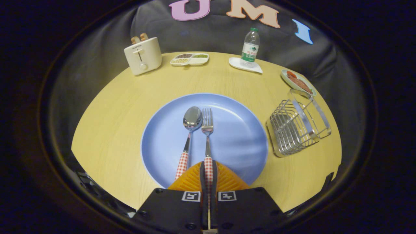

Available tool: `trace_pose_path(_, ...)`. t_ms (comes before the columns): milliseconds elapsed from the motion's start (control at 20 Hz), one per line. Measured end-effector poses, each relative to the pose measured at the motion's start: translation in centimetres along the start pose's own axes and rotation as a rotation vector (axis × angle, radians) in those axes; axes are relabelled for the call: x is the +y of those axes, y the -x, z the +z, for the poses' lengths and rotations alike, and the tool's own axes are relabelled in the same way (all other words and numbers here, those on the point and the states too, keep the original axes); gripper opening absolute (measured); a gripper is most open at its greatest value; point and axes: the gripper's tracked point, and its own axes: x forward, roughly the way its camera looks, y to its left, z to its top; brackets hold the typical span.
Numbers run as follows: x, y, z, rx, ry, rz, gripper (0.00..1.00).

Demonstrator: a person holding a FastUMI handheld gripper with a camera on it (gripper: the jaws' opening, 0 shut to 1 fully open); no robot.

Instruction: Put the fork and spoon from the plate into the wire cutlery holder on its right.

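Gripper (208, 169) nearest, fingers clenched on the fork (207, 143) handle's checked end, both pressing it from either side; fork lies flat on the blue plate (240, 143), tines pointing far

Left to right: toaster (143, 55) far left, divided snack tray (190, 59) beside it, spoon (190, 136) just left of the fork and nearly parallel, handles close together, water bottle (250, 48) on a small white dish, wire cutlery holder (297, 125) right of the plate, small food dish (297, 82) just behind it

Step looks like fork grasp done, lift not started; spoon untouched

Risks, my read:
- grip is at the handle's very tip, so the heavy head may droop or swing on lift
- left finger is near the spoon handle, could drag it
- holder looks tilted or lying over, opening unclear; fork may catch on the wires or tip it
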Motion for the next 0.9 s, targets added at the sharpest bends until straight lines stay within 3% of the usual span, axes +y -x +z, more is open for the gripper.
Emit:
trace_pose_path(300,-1.1,2.8,1.3,0.037,-0.116,-0.052,0.06)
trace_pose_path(750,-4.0,9.3,5.3,0.272,-0.127,-0.16,0.06)
trace_pose_path(900,-5.2,11.6,6.5,0.354,-0.184,-0.172,0.05)
